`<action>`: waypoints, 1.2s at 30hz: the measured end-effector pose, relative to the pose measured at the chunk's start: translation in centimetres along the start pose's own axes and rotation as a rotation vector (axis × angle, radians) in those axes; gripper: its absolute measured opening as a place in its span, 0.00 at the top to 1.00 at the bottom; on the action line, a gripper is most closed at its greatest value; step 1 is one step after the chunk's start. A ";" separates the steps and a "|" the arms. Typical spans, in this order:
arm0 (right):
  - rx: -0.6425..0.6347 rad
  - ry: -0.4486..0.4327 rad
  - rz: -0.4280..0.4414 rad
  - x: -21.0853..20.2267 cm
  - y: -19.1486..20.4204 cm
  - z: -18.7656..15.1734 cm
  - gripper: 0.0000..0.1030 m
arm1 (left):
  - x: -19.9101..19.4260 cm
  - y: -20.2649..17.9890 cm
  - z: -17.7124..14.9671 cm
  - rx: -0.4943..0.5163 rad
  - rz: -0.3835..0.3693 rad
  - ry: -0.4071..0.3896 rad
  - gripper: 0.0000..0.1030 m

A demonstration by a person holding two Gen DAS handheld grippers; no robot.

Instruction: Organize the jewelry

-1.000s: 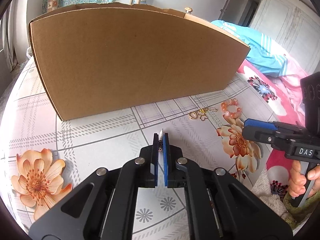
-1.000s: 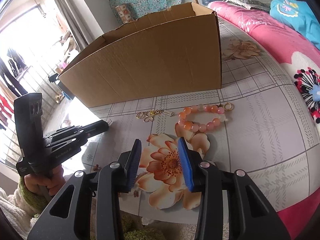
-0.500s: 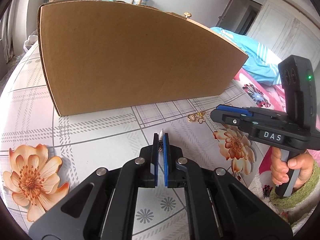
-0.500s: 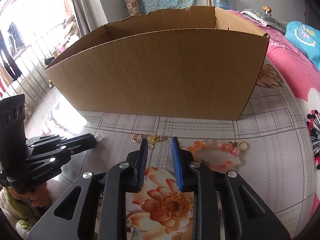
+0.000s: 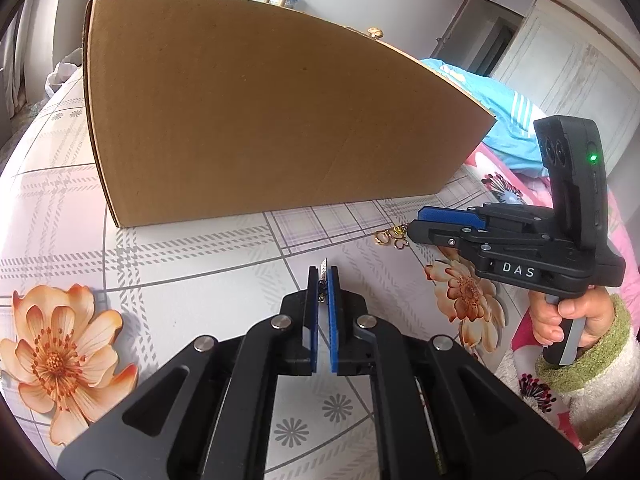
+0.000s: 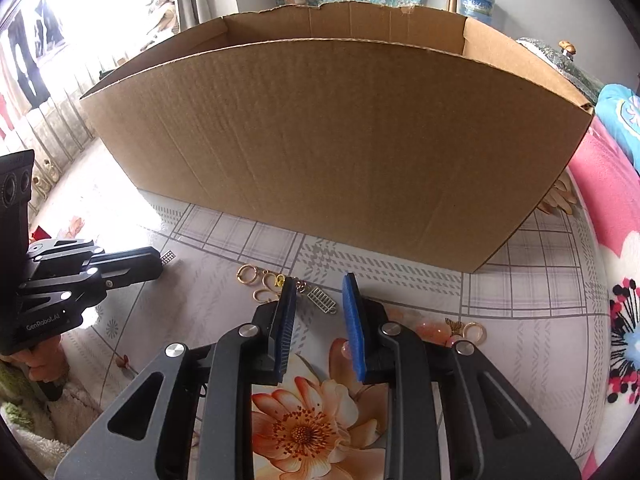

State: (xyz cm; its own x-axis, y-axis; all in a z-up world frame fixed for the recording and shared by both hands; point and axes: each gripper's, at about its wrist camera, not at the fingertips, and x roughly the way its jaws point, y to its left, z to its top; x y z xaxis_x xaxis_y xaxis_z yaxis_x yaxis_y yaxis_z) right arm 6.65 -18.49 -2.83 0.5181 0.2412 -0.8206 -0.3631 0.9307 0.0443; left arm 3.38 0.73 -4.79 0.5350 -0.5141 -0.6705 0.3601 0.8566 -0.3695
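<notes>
The right gripper (image 6: 318, 296) points down at the table, its blue pads narrowing. Between and just past their tips lies a small silver ladder-like charm (image 6: 323, 300), not yet pinched; its long axis runs slantwise from upper left to lower right in the right wrist view, roughly across the gap, so I judge the pads would catch it at its ends rather than on its flat sides. A gold chain (image 6: 298, 285) leads from the charm under the left pad to a cluster of gold rings (image 6: 260, 282) just left of the tips. The right hand is plainly the nearer one to this piece.

To the lower right, mostly hidden behind the right finger, a peach bead bracelet (image 6: 434, 330) ends in a gold ring clasp (image 6: 475, 333).

The left gripper (image 5: 323, 280) is pinched almost fully closed on a small silver charm (image 5: 323, 266) that pokes up above the pad tips; it shows at the left edge of the right wrist view, well apart from the rings.

Beyond both stands an open cardboard box (image 6: 340, 152), filling the middle of each frame. Its tall near wall is what I expect any piece must be lifted over. The flowered tablecloth (image 5: 200, 256) is otherwise bare around the jaws.
</notes>
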 end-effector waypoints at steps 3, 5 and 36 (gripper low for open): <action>-0.013 0.014 0.006 -0.3 0.6 -0.5 0.92 | -0.1 0.0 0.0 0.004 0.002 -0.001 0.95; 0.005 0.020 0.035 -0.5 0.6 -1.0 0.94 | -0.1 0.0 0.0 0.004 0.002 -0.002 0.95; 0.139 -0.086 -0.058 -4.7 -0.1 -3.0 0.69 | 0.1 -0.1 -0.2 0.004 0.004 -0.010 0.95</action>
State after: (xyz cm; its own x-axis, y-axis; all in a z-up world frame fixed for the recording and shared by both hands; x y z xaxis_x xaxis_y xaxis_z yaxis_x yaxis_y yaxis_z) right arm 1.91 -20.56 -0.73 0.6014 0.2030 -0.7727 -0.2235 0.9713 0.0812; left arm 3.22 0.64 -4.94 0.5440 -0.5113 -0.6653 0.3612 0.8584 -0.3643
